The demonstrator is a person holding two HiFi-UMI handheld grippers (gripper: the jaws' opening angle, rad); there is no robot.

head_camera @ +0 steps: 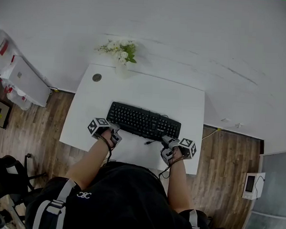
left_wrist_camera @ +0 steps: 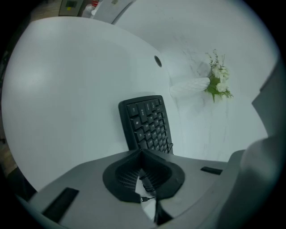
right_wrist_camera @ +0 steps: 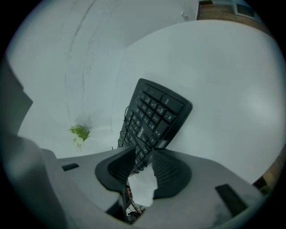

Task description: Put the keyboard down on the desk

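A black keyboard (head_camera: 143, 121) lies flat on the white desk (head_camera: 135, 89), its cable (head_camera: 152, 142) trailing off the near edge. My left gripper (head_camera: 115, 135) sits at the keyboard's near left corner. In the left gripper view its jaws meet at the tips (left_wrist_camera: 142, 153), shut with nothing between them, and the keyboard (left_wrist_camera: 147, 125) lies just beyond. My right gripper (head_camera: 169, 147) is at the near right corner. Its jaws (right_wrist_camera: 144, 159) stand partly apart, open, and the keyboard (right_wrist_camera: 154, 118) lies just past their tips, not pressed by the pads.
A vase of white flowers (head_camera: 120, 51) stands at the desk's far edge beside a round cable hole (head_camera: 97, 77). A grey case (head_camera: 26, 80) lies on the floor at the left, a black chair (head_camera: 4, 175) at the lower left, a small device (head_camera: 251, 183) at the right.
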